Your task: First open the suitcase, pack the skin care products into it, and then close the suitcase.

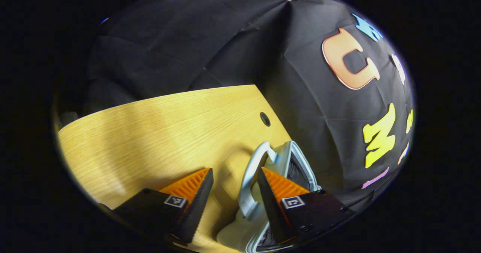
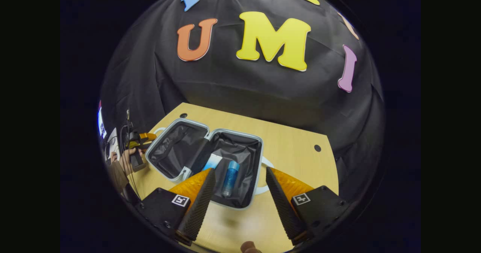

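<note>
Right gripper point(image 2: 237, 187), jaws wide, empty, above open suitcase point(image 2: 204, 157) holding blue bottle point(image 2: 229, 178) and tube point(image 2: 212, 161); left gripper point(image 1: 235, 185), wide, straddles handle point(image 1: 252, 178); closing lid could pinch tube

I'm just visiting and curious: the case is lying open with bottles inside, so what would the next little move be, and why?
Probably closing it: the left gripper, open beside the handle of the suitcase, could lift that empty half over. The blue bottle and a tube already lie in the other half, and the right gripper hangs open, holding nothing.
</note>
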Action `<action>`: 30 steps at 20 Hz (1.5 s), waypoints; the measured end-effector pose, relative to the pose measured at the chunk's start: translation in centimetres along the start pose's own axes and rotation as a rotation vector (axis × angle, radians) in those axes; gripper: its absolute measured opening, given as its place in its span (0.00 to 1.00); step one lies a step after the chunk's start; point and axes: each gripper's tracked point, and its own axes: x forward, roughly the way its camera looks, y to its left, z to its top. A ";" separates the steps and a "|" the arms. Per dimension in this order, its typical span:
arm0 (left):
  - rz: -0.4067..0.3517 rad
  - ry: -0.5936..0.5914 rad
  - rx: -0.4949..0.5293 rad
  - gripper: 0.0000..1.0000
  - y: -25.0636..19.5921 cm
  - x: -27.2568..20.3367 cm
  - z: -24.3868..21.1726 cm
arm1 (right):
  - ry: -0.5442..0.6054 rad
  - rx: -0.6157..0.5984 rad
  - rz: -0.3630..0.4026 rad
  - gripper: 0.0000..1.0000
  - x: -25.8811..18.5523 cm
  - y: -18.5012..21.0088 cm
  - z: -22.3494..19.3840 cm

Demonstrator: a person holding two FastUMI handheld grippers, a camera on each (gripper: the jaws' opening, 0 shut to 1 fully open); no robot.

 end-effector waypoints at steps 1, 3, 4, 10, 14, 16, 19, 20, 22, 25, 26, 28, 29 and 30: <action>-0.010 0.017 -0.010 0.54 -0.2 0.2 -0.1 | 0.007 0.005 -0.005 0.81 0.0 -0.4 -0.4; -0.025 0.035 -0.053 0.36 -0.9 0.4 -0.1 | 0.016 0.024 -0.011 0.81 -0.1 -1.1 -0.8; -0.036 0.036 -0.065 0.34 -1.4 0.5 0.0 | 0.014 0.031 -0.011 0.81 -0.2 -1.3 -0.8; -0.015 0.019 0.023 0.14 -2.9 -0.3 1.0 | -0.030 0.080 -0.010 0.81 -1.7 -3.5 0.7; -0.015 -0.067 0.157 0.10 -7.2 -3.3 3.5 | -0.076 0.108 -0.011 0.81 -3.2 -6.1 1.9; -0.003 -0.120 0.251 0.08 -10.3 -4.9 4.5 | -0.111 0.116 -0.012 0.81 -4.1 -7.7 2.5; -0.001 -0.194 0.359 0.08 -15.7 -8.2 4.9 | -0.145 0.116 -0.003 0.81 -4.9 -9.5 2.9; 0.002 -0.219 0.409 0.08 -17.5 -9.0 4.7 | -0.153 0.117 0.004 0.81 -5.3 -10.0 2.9; 0.005 -0.281 0.527 0.08 -22.0 -10.9 3.6 | -0.172 0.122 0.020 0.81 -5.8 -11.3 3.0; 0.018 -0.353 0.705 0.08 -27.3 -12.9 0.8 | -0.202 0.115 0.021 0.81 -6.5 -14.1 3.0; 0.021 -0.383 0.771 0.08 -29.3 -13.6 -0.7 | -0.218 0.131 0.033 0.81 -6.9 -14.9 3.3; 0.018 -0.411 0.831 0.08 -31.8 -14.3 -3.1 | -0.228 0.140 0.037 0.81 -7.3 -16.6 3.1; 0.012 -0.420 0.852 0.08 -33.0 -14.7 -4.4 | -0.231 0.140 0.041 0.81 -7.5 -17.5 3.0; 0.006 -0.430 0.869 0.08 -34.2 -15.0 -5.9 | -0.234 0.137 0.042 0.81 -7.7 -18.3 2.8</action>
